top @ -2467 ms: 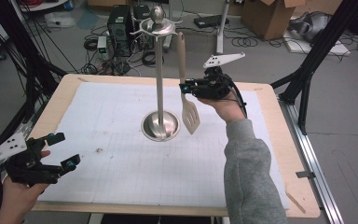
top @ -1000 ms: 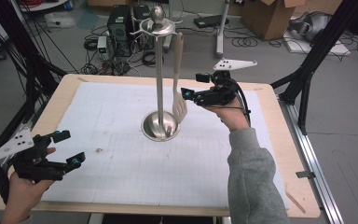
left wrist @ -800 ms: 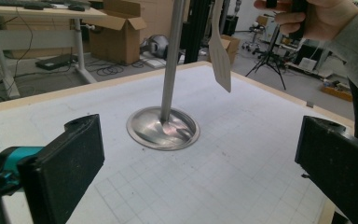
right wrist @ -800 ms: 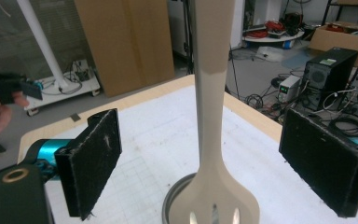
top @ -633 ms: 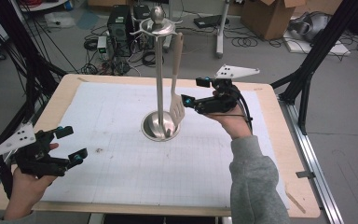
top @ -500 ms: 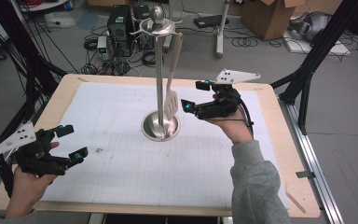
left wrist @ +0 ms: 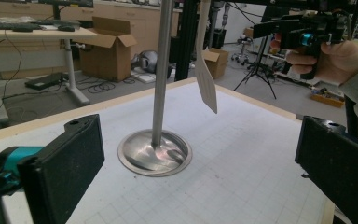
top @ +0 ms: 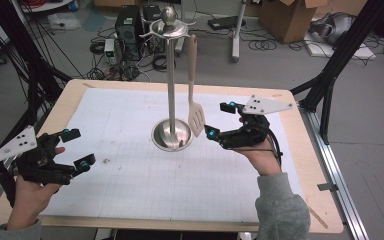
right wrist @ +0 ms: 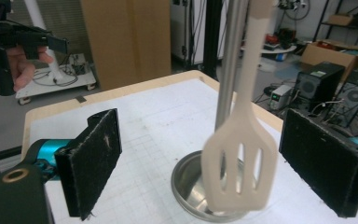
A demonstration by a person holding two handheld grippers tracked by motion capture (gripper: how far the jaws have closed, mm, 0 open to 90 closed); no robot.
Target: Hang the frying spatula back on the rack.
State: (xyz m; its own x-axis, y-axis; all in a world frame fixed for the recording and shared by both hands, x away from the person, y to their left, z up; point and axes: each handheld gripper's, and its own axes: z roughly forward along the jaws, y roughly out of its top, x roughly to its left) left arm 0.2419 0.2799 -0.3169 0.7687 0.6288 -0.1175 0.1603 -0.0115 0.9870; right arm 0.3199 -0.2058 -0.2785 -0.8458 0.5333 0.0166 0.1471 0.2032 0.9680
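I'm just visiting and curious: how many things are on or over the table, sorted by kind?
Metal stands: 1, the stand
Slotted spatulas: 1, the spatula hanging from the stand
Hand-held grippers: 2, the left gripper and the right gripper
Total: 4

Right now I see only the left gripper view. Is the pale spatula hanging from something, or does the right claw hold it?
Observer: It hangs. In the high view the spatula is hooked by its handle end on the top of the steel stand.
Operator: And the right claw?
Observer: The right claw is open. In the right gripper view the spatula shows between its two pads, apart from both.
Operator: Is the blade solid?
Observer: No. The right gripper view shows long slots in it.
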